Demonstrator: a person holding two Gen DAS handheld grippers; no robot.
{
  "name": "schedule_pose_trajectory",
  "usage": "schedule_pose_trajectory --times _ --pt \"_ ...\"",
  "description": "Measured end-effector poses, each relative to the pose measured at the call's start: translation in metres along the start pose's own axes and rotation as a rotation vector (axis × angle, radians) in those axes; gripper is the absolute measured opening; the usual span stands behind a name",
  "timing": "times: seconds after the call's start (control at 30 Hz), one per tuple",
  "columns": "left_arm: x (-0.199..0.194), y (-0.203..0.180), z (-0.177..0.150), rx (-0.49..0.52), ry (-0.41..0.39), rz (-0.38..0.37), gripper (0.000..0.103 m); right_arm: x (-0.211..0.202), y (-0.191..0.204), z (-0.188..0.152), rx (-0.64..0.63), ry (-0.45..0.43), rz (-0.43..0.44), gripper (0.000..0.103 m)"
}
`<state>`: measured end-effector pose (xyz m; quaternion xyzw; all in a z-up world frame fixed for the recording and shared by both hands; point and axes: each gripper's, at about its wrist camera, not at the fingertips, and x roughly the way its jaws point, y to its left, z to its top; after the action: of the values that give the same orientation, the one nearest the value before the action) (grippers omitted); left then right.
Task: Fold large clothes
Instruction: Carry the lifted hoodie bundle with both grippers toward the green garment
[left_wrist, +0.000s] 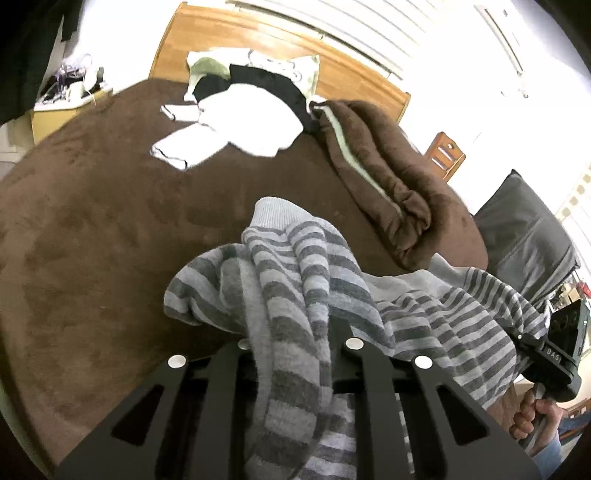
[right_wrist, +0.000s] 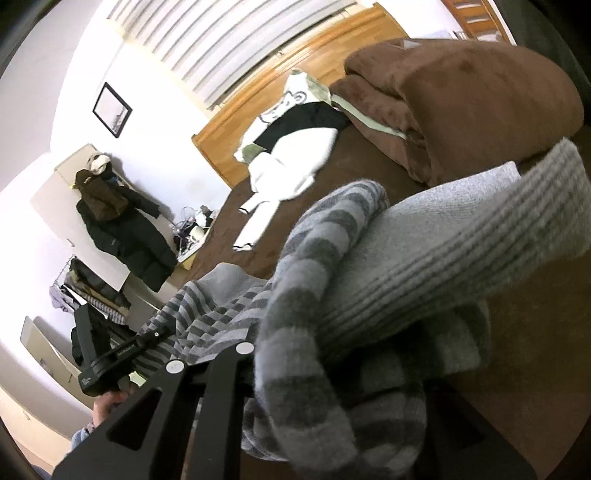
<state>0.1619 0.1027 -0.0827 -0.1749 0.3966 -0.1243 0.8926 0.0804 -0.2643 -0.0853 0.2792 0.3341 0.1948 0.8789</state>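
Both claws clamping striped sweater (left_wrist: 295, 280), above brown bedspread (left_wrist: 92, 229)

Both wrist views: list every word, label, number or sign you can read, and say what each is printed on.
"DAS": white letters on the black right gripper, seen from the left wrist view.
White print along the black left gripper: too blurred to read.
Small white label at its end: too small to read.
Grey striped knitted sweater: no visible text.

left claw (left_wrist: 295, 332) — black, silver rivets | right claw (right_wrist: 295, 354) — black, white lettering | sleeve (left_wrist: 550, 456) — blue
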Motion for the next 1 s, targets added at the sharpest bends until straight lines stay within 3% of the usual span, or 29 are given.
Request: schedule_pose_trajectory --times 0.2,0.43,0.77,1.0 --pt "-0.054 -0.015 -0.011 0.036 0.003 0.042 0.015 -0.029 0.025 -0.014 -0.021 0.023 0.014 0.014" --pt "-0.084 -0.011 -0.03 0.015 0.01 0.071 0.014 -0.036 0.043 -0.032 -0.059 0.077 0.027 0.014" --pt "-0.117 0.01 -0.031 -0.004 -0.042 0.103 0.014 -0.032 0.078 -0.038 -0.132 0.094 0.074 0.014" --pt "-0.164 0.043 -0.025 -0.023 -0.104 0.151 0.014 -0.007 0.124 -0.038 -0.188 0.112 0.137 0.014"
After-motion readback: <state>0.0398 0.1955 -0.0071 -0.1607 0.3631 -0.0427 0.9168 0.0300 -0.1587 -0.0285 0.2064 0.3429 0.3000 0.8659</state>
